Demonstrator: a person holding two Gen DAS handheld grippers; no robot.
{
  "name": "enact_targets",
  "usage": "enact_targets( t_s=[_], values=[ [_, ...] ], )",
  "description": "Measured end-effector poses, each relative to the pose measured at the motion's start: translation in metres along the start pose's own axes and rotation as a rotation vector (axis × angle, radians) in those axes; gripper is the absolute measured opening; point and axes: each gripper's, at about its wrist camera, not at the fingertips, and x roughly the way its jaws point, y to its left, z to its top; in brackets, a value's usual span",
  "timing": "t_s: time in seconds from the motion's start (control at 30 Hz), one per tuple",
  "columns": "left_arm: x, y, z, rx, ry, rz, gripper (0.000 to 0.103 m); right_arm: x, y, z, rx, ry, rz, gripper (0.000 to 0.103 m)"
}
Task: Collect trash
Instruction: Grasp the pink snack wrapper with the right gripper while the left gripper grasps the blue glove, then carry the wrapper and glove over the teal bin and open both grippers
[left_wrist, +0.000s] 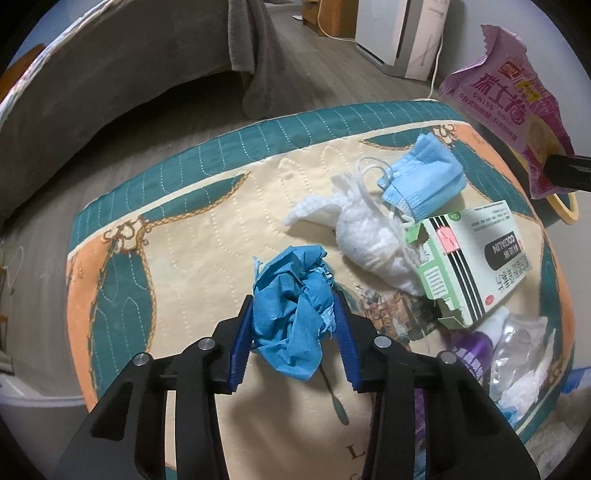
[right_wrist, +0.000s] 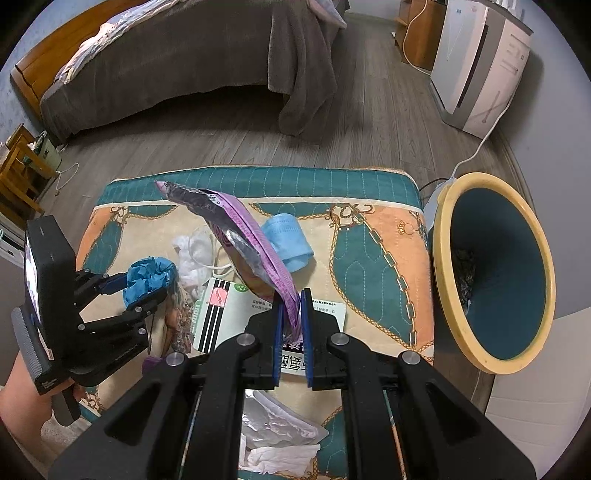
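My left gripper (left_wrist: 293, 306) is shut on a crumpled blue paper wad (left_wrist: 291, 306) just above the patterned cushion (left_wrist: 184, 236); the wad also shows in the right wrist view (right_wrist: 147, 277). My right gripper (right_wrist: 291, 306) is shut on a purple snack wrapper (right_wrist: 240, 232), held up above the cushion (right_wrist: 369, 258); the wrapper shows at the top right of the left wrist view (left_wrist: 517, 107). A blue face mask (left_wrist: 424, 177), a white tissue wad (left_wrist: 369, 236) and a green-and-white medicine box (left_wrist: 469, 258) lie on the cushion.
A yellow-rimmed teal bin (right_wrist: 495, 273) stands to the right of the cushion, with some dark scraps inside. A purple bottle (left_wrist: 472, 350) and clear plastic wrap (left_wrist: 524, 350) lie at the cushion's near right. A bed (right_wrist: 166, 62) and a white appliance (right_wrist: 480, 66) stand beyond.
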Motion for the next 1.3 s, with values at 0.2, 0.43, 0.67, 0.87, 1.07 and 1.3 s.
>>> enact_targets(
  t_s=[0.2, 0.43, 0.67, 0.87, 1.07, 1.3],
  values=[
    [-0.017, -0.002, 0.003, -0.026, -0.047, 0.003, 0.042, 0.000, 0.000, 0.001, -0.004, -0.002, -0.001, 0.008],
    [-0.056, -0.004, 0.016, -0.051, -0.162, -0.010, 0.042, 0.000, -0.003, 0.002, 0.009, -0.006, 0.002, 0.008],
    [-0.085, -0.008, 0.026, -0.045, -0.231, 0.000, 0.042, -0.004, -0.004, 0.004, 0.017, -0.019, 0.012, 0.008],
    [-0.106, -0.010, 0.032, -0.057, -0.284, -0.016, 0.042, -0.010, -0.006, 0.007, 0.027, -0.037, 0.028, 0.008],
    [-0.118, -0.014, 0.037, -0.042, -0.317, -0.006, 0.042, -0.018, -0.007, 0.010, 0.036, -0.056, 0.048, 0.008],
    [-0.127, -0.023, 0.037, -0.006, -0.345, -0.002, 0.042, -0.037, -0.002, 0.015, 0.036, -0.097, 0.070, 0.008]
  ],
)
